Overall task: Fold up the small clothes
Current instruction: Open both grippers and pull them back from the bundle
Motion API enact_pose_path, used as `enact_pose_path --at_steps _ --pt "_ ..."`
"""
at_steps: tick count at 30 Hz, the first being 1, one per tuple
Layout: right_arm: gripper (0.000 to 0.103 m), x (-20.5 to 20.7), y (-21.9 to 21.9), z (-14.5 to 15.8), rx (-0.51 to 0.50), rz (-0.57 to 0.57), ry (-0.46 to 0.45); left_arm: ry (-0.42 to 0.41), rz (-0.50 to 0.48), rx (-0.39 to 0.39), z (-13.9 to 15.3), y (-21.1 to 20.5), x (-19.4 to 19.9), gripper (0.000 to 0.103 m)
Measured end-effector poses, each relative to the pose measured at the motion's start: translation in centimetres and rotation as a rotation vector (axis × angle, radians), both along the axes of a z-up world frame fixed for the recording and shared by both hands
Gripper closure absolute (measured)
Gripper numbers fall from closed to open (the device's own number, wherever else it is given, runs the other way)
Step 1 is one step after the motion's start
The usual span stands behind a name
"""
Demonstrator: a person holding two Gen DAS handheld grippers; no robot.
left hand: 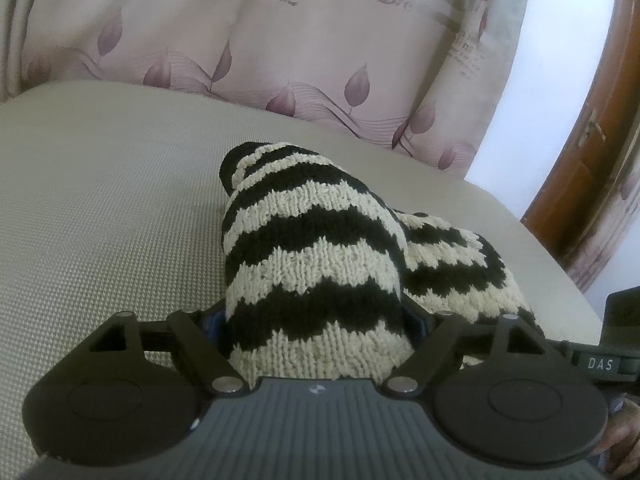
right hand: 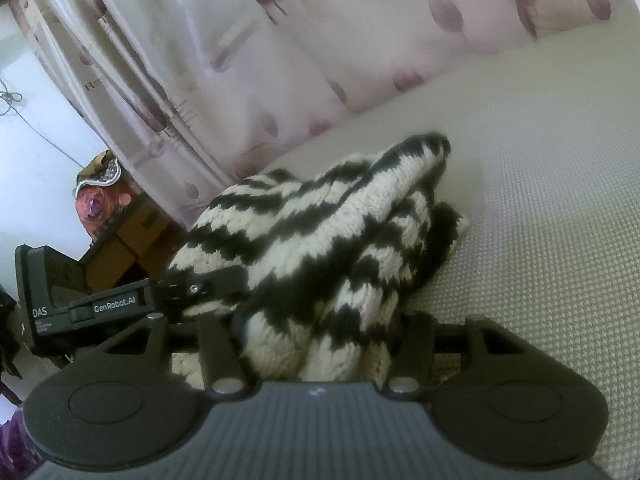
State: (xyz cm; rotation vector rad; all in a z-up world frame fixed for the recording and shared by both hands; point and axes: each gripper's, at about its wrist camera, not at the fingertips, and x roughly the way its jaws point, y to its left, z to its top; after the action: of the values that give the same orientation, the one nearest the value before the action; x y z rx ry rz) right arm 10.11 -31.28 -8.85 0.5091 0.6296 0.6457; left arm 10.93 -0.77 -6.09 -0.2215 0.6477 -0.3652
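A black-and-cream zigzag-striped knit garment (left hand: 312, 248) lies bunched on a beige woven cushion (left hand: 100, 220). In the left wrist view it humps up out of my left gripper (left hand: 316, 320) and fills the gap between the jaws, touching both blue pads; the fingertips are hidden under it. In the right wrist view the same knit (right hand: 320, 232) is folded over itself and packed between the jaws of my right gripper (right hand: 320, 332). The left gripper (right hand: 200, 286) reaches in from the left there, one finger lying across the knit. Part of the right gripper's body (left hand: 600, 360) shows at the right edge.
A pink leaf-printed curtain (left hand: 240, 40) hangs behind the cushion's far edge. A wooden door (left hand: 592, 140) stands at the right. Beyond the cushion's left side are a cardboard box (right hand: 132, 236) and a flowered bundle (right hand: 100, 196). Bare cushion (right hand: 540, 220) stretches to the right.
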Motion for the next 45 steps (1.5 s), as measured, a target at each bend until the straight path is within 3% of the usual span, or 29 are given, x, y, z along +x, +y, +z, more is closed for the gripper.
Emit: enact_pose_path --at_steps 6,13,20,27,33,36,39,45 --pt "0.041 -0.5 0.7 0.3 -0.049 -0.021 -0.033 -0.043 0.018 0.052 0.4 -0.7 -0.6 0.016" --pt "0.039 -1.5 1.5 0.9 -0.110 -0.059 -0.082 -0.113 0.062 0.138 0.9 -1.6 -1.6 0.002" --pt "0.037 -3.3 2.4 1.9 -0.182 -0.113 -0.143 -0.176 0.099 0.202 1.2 -2.2 -2.8 0.000" --pt "0.024 -7.2 3.8 3.0 -0.263 -0.259 -0.235 -0.284 0.179 0.296 2.4 -3.5 -4.9 0.000" --pt "0.005 -11.7 4.9 4.1 -0.358 -0.415 -0.395 -0.392 0.229 0.385 4.1 -5.1 -7.3 0.000" --pt "0.003 -13.4 5.4 5.2 -0.388 -0.469 -0.465 -0.435 0.234 0.339 5.3 -5.0 -8.6 0.000" --pt "0.003 -14.3 5.2 6.3 -0.382 -0.528 -0.496 -0.433 0.306 0.291 6.6 -4.7 -9.4 0.000" --pt "0.002 -15.7 5.0 7.5 -0.370 -0.584 -0.543 -0.450 0.352 0.225 8.3 -4.1 -10.1 0.000"
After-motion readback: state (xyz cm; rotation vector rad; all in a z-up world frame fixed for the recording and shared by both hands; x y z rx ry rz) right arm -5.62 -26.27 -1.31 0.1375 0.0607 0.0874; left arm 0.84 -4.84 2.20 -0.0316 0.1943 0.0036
